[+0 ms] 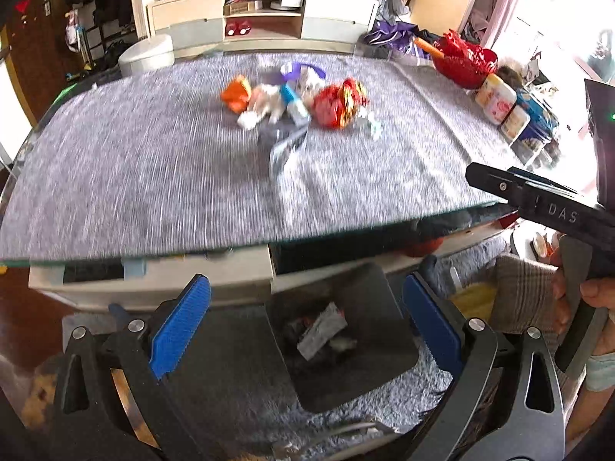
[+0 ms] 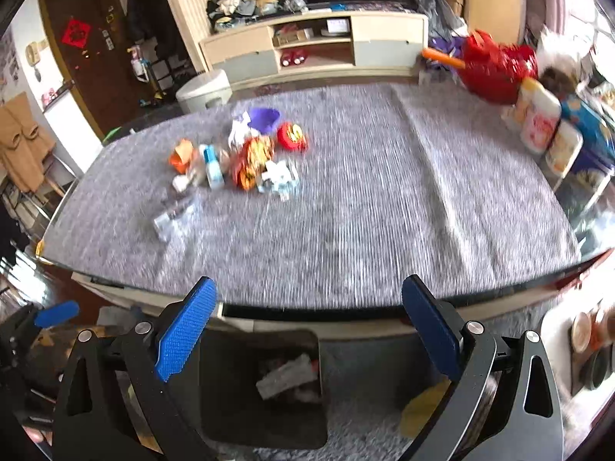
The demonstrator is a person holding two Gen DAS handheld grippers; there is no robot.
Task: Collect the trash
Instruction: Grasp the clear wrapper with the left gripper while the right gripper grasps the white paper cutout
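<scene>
Left claw spread wide, nothing between pads; right claw likewise spread, empty. Both hang over dark bin on floor at lower centre of frame, just beyond tabletop edge: sensible drop spot. Grey wrapper lies inside bin. Remaining trash pile clustered upper centre on tabletop. Likely next: reach for pile. Frames motion-blurred.
</scene>
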